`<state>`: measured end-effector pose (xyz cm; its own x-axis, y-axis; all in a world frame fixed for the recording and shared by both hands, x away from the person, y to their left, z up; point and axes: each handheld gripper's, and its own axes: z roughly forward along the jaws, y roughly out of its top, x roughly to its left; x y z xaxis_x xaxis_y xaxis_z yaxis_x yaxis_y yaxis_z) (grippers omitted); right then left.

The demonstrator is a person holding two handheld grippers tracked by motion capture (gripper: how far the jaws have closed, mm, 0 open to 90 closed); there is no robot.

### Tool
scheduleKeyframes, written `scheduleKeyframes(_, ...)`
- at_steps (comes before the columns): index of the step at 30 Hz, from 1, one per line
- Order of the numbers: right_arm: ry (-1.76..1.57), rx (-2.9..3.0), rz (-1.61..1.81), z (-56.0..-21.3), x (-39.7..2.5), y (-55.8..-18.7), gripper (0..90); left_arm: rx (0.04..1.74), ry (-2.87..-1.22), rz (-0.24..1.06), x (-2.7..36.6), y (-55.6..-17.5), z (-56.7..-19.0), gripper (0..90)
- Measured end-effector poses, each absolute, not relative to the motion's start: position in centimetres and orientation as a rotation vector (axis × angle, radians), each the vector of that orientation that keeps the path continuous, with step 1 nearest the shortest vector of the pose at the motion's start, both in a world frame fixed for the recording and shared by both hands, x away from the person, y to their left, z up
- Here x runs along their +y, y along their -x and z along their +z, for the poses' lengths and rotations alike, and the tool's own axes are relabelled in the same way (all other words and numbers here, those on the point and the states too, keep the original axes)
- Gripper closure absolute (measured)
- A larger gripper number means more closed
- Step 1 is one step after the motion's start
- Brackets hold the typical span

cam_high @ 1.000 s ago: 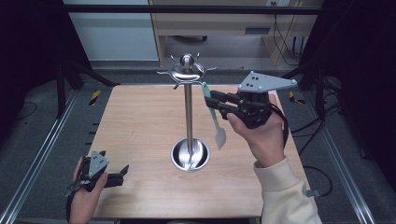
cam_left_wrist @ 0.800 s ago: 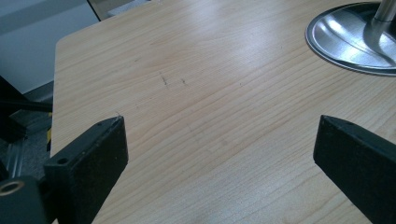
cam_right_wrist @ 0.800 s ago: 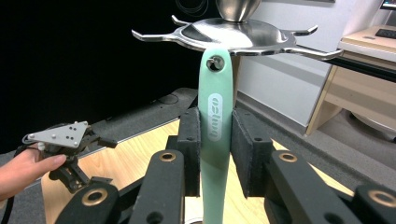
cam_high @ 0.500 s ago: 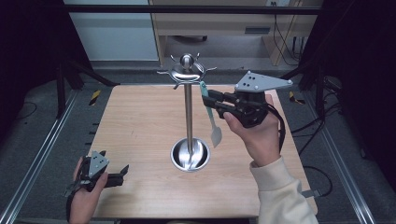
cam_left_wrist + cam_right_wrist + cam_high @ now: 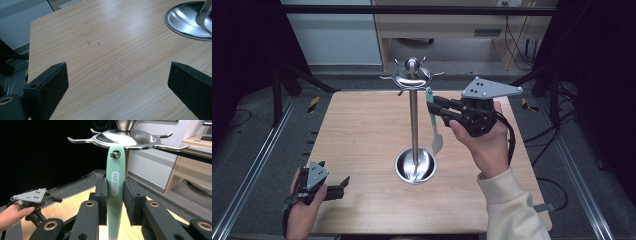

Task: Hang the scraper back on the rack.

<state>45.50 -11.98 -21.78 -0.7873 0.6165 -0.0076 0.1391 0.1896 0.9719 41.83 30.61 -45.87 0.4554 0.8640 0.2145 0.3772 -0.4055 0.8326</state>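
A steel utensil stand (image 5: 413,120) with a ring of hooks (image 5: 412,76) at its top stands mid-table on a round dish base (image 5: 414,166). My right gripper (image 5: 433,107) is shut on the handle of a mint-green spatula (image 5: 436,136), which hangs blade down just right of the pole. In the right gripper view the spatula (image 5: 115,167) sits upright between the pads (image 5: 102,195), and a hook tip (image 5: 115,154) passes through its handle hole. My left gripper (image 5: 343,182) rests open near the table's front left corner, with nothing between its fingers (image 5: 50,82).
The wooden table (image 5: 362,130) has metal rails along both sides and a desk beyond its far edge. The stand's base (image 5: 190,20) lies ahead and to the right of the left gripper. The left hand's gripper (image 5: 35,198) shows far off in the right gripper view.
My right gripper has carried the spatula left and slightly up toward the stand's hooks. The left gripper has stayed put.
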Motion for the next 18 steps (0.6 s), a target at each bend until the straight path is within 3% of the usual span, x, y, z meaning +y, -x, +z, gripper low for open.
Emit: scheduleKeyframes(18, -0.713, 2.047, 1.655, -22.15, -12.14, -45.39, 73.8, 1.035, -1.983, 0.858, 30.65, -41.83, -45.87, 2.8)
